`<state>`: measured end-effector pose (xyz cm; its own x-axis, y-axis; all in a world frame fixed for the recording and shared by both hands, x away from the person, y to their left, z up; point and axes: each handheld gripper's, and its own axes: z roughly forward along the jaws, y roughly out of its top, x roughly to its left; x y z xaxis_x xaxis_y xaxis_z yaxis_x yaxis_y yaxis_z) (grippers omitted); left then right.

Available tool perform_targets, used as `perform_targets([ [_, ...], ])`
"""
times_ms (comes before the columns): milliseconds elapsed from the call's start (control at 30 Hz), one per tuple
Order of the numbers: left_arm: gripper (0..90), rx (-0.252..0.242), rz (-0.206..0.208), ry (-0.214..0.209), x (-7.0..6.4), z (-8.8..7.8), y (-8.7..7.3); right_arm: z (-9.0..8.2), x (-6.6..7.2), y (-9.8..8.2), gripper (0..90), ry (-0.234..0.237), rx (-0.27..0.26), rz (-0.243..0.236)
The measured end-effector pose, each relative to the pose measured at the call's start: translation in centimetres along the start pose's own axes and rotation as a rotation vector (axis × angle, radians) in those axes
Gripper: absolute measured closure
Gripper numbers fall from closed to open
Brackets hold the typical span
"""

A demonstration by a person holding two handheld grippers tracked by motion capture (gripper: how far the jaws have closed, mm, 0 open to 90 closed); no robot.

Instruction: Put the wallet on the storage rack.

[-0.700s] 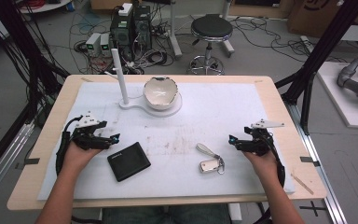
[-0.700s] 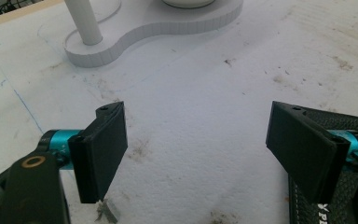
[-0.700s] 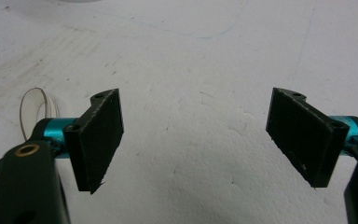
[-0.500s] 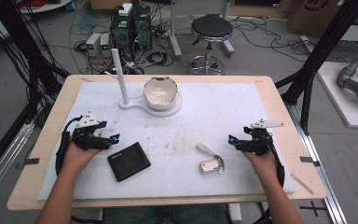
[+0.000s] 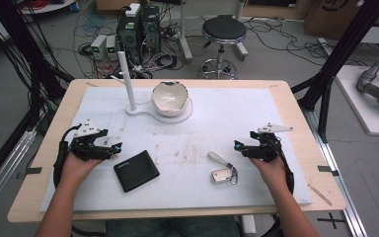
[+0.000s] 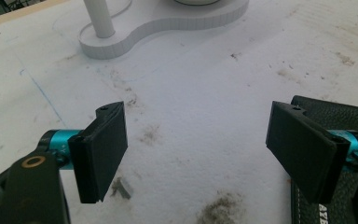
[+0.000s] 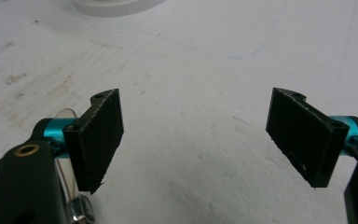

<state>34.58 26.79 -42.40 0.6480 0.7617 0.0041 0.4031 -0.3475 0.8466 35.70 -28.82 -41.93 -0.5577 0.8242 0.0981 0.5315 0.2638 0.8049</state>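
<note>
High view: wooden table [image 5: 296, 106] fills mid-frame, topped by a stained white mat [image 5: 227, 118] covering most of it. At upper centre of the mat, a white stand [image 5: 150, 112] with an upright post, and a cracked white bowl [image 5: 169, 97] seated on its round base. Lower left of centre, a black wallet [image 5: 136, 171] lies flat, just beside the left gripper [image 5: 116, 146], not touching it. Lower right of centre, a silver key fob [image 5: 222, 176] with a strap and ring lies near the right gripper [image 5: 238, 146], apart from it. Both grippers rest low at mid-height of the frame, left and right, tips pointing inward, a hand behind each. Left gripper view: the 2 black jaws stand wide apart with bare mat between them, nothing held; the wallet's corner [image 6: 335, 112] shows at the right edge behind the right-hand jaw. Right gripper view: jaws fully spread, nothing between the pads; a bit of the fob's ring [image 7: 67, 179] shows at lower left.
</note>
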Motion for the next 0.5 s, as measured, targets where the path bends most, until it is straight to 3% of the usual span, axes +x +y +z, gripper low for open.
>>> perform_targets([
  [500, 20.5, 0.002, -0.028, 0.047, 0.2, -2.8, -1.9, 3.4, 4.3, 3.1, 19.1, 0.122, -0.014, -0.068],
])
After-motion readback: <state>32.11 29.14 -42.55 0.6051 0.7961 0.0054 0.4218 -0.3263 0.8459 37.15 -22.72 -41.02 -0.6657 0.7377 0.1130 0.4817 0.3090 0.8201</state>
